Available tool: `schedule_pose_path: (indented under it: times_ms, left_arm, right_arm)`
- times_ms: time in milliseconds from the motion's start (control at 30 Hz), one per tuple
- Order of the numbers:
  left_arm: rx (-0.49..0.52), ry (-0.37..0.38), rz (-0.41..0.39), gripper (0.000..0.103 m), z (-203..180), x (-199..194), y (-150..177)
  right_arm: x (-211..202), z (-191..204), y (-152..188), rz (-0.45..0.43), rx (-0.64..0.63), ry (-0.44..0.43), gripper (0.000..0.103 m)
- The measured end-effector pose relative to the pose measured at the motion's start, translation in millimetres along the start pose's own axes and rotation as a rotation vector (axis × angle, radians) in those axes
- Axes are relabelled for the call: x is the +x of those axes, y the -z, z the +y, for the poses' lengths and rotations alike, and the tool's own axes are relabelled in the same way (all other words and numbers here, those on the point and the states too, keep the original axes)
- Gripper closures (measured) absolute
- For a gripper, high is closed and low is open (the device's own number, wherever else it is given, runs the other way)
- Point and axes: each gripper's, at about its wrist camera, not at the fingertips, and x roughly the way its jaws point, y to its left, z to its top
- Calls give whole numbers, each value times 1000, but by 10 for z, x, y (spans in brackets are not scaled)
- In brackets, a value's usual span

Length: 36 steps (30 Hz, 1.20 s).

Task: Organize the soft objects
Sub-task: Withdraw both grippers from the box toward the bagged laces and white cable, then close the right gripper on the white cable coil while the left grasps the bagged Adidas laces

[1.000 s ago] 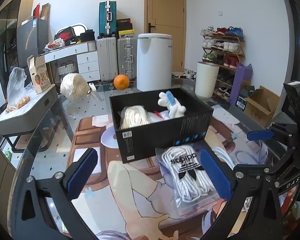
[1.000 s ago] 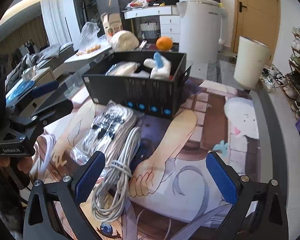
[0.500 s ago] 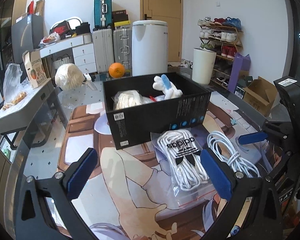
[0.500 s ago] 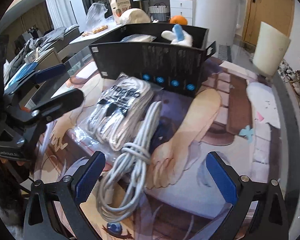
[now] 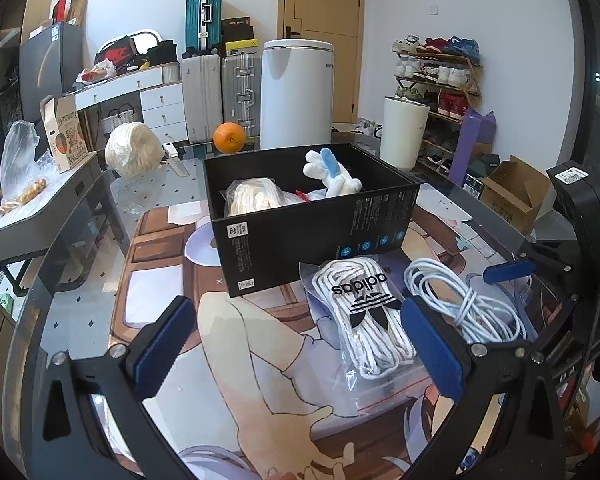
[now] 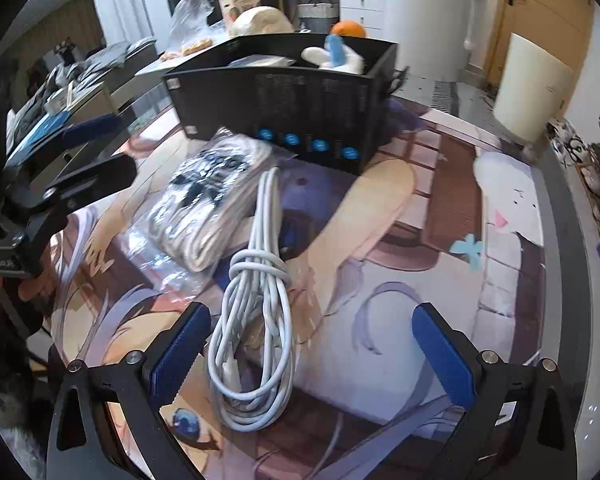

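A black cardboard box (image 5: 312,228) (image 6: 284,108) stands on the printed mat and holds a white-and-blue plush toy (image 5: 332,172) (image 6: 334,54) and a bagged white bundle (image 5: 254,196). In front of it lie a clear bag of white laces (image 5: 364,316) (image 6: 216,196) with an adidas logo and a coiled white cable (image 5: 460,304) (image 6: 260,320). My left gripper (image 5: 300,344) is open above the mat, the lace bag by its right finger. My right gripper (image 6: 312,348) is open low over the cable, whose coil lies by its left finger.
An orange (image 5: 229,138) and a pale wrapped ball (image 5: 132,154) sit behind the box. A white cylindrical bin (image 5: 296,92), suitcases (image 5: 220,92), a shoe rack (image 5: 440,76) and an open carton (image 5: 512,192) stand beyond the table. A side table (image 5: 32,208) is at left.
Both grippers have come lower and closer to the mat. The right one has closed in on the coiled cable; the left view now shows the cable beside the lace bag.
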Motion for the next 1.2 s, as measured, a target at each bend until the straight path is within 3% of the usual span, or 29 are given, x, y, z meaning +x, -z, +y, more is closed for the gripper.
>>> schedule_pose_path:
  times_ms: [367,667,733,800,933,1000,1200]
  left_arm:
    - [9,2,2,0,7,1,-3]
    - [0,2,6,0,17,0,-1]
    - [2,1,7,0,16,3,-1]
    - [4,2,9,0,15,7,0]
    - [15,1,10,0,-1,5,-2]
    - [16,2,12,0,-8,15,-5]
    - [39,-1,25,0,-67,39,-10]
  right_arm:
    - [95,-62,-101,-50,60,82,1]
    - [125,-48,-122,-47,80,91,2]
    - [116,-38,-110,-54,77,92,9]
    - [76,5,-96,-70,59,83,27]
    - [36,53,-103,-92,36,71,44]
    - [22,89,-98,-101,15,54,61]
    - [-2,127,-91,-113,-1,28,70]
